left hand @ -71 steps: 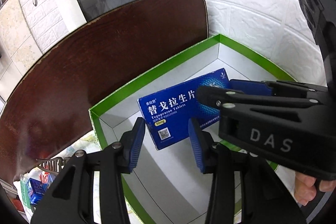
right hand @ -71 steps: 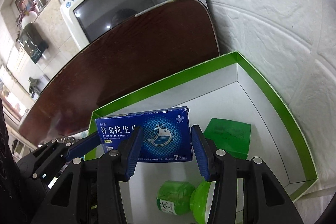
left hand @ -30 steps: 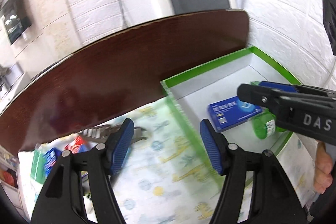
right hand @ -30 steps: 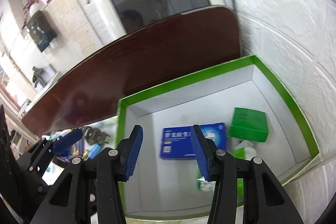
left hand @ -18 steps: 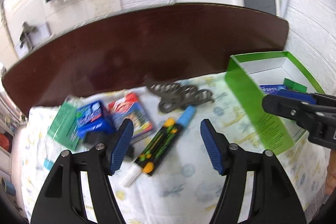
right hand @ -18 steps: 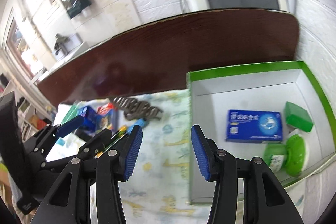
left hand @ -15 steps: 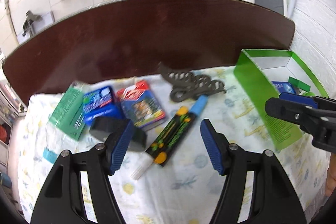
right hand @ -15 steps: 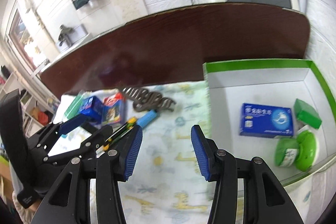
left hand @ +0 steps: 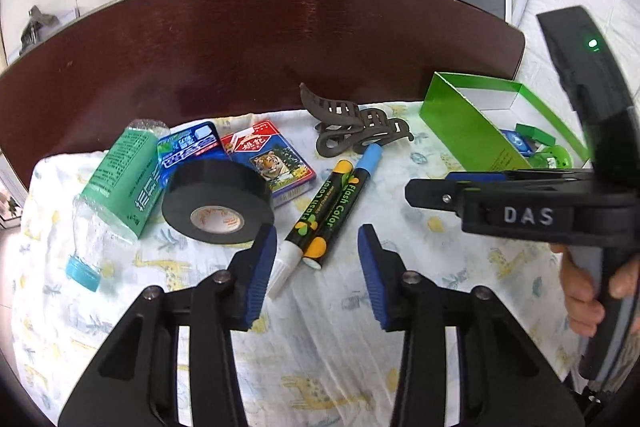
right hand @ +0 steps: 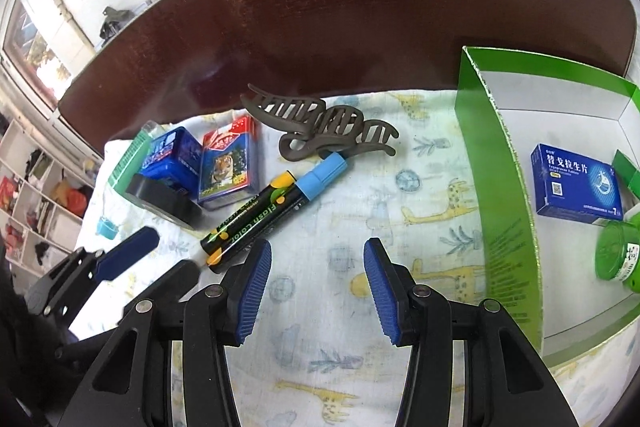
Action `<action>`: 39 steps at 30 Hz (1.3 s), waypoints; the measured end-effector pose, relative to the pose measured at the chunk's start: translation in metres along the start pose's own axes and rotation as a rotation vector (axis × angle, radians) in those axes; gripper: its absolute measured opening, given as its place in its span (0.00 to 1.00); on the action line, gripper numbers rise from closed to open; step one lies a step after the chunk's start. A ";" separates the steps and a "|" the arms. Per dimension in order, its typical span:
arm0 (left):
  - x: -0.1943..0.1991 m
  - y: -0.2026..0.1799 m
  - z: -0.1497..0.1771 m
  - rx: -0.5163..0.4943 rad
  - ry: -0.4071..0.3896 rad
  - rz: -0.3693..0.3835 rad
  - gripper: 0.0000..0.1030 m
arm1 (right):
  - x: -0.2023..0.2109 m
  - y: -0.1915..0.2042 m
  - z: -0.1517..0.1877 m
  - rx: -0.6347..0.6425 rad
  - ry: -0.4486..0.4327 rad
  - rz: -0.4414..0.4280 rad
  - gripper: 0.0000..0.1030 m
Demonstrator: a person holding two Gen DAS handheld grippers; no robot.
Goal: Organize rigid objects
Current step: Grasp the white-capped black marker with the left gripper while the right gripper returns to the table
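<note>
My left gripper point(left hand: 316, 263) hangs with its blue pads spread wide and nothing between them, right over the white tip end of the two Flash Color markers point(left hand: 328, 211). My right gripper point(right hand: 316, 279) is spread just as wide and empty, hovering above the giraffe-print cloth point(right hand: 420, 211) between the markers and the green box point(right hand: 500, 187).

Out from the left pads, the black tape roll point(left hand: 218, 201) sits just beside the markers, leaning against the tiger playing-card pack point(left hand: 272, 159). Next to that I see a blue tin point(left hand: 188, 147) and a clear bottle with a green label point(left hand: 120, 183) lying on its side, blue cap towards me. Beyond the blue marker cap, the brown hair claw point(left hand: 352, 125) rests at the cloth's far edge by the dark wooden tabletop point(left hand: 240, 39).

Inside the green box, the blue tablet carton point(right hand: 576, 183) lies flat. A green round container point(right hand: 616, 255) sits in front of it, and a small green box point(right hand: 626, 169), cut off by the frame edge, I think.
</note>
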State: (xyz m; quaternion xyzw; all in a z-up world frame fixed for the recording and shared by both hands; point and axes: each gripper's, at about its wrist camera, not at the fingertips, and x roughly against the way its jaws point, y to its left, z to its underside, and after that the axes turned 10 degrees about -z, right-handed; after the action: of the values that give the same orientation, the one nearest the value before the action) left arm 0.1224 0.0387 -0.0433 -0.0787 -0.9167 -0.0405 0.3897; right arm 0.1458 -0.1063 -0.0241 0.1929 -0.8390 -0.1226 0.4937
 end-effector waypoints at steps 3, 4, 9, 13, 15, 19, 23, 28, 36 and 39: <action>-0.003 0.007 0.000 0.026 0.018 0.045 0.22 | -0.010 0.001 -0.003 -0.011 0.010 0.008 0.48; -0.003 0.008 0.000 0.028 0.021 0.062 0.20 | -0.013 0.001 -0.005 -0.017 0.013 0.004 0.48; 0.005 0.004 -0.001 -0.012 -0.004 0.117 0.20 | -0.031 0.003 -0.010 -0.047 0.034 -0.010 0.48; -0.011 -0.005 -0.006 -0.056 0.036 0.054 0.20 | -0.044 0.000 -0.015 -0.078 0.050 -0.010 0.48; -0.021 -0.007 -0.009 -0.069 0.058 0.051 0.20 | -0.051 -0.001 -0.017 -0.086 0.060 -0.009 0.48; -0.039 -0.012 -0.015 -0.091 0.096 0.038 0.20 | -0.055 0.002 -0.019 -0.033 0.056 -0.004 0.48; -0.050 -0.014 -0.019 -0.107 0.113 0.010 0.20 | -0.049 0.005 -0.018 0.069 0.056 0.097 0.40; -0.059 -0.018 -0.023 -0.129 0.119 -0.005 0.24 | -0.043 -0.023 -0.017 0.008 0.064 0.091 0.40; -0.067 -0.014 -0.015 -0.125 0.275 0.005 0.35 | -0.042 -0.024 -0.021 -0.043 0.075 -0.038 0.40; -0.057 -0.024 -0.011 -0.147 0.256 -0.007 0.32 | -0.046 -0.022 -0.022 -0.064 0.064 -0.044 0.40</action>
State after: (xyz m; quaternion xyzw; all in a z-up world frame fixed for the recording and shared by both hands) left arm 0.1644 0.0070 -0.0770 -0.0979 -0.8544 -0.1186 0.4964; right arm 0.1892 -0.1062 -0.0579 0.1992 -0.8140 -0.1542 0.5234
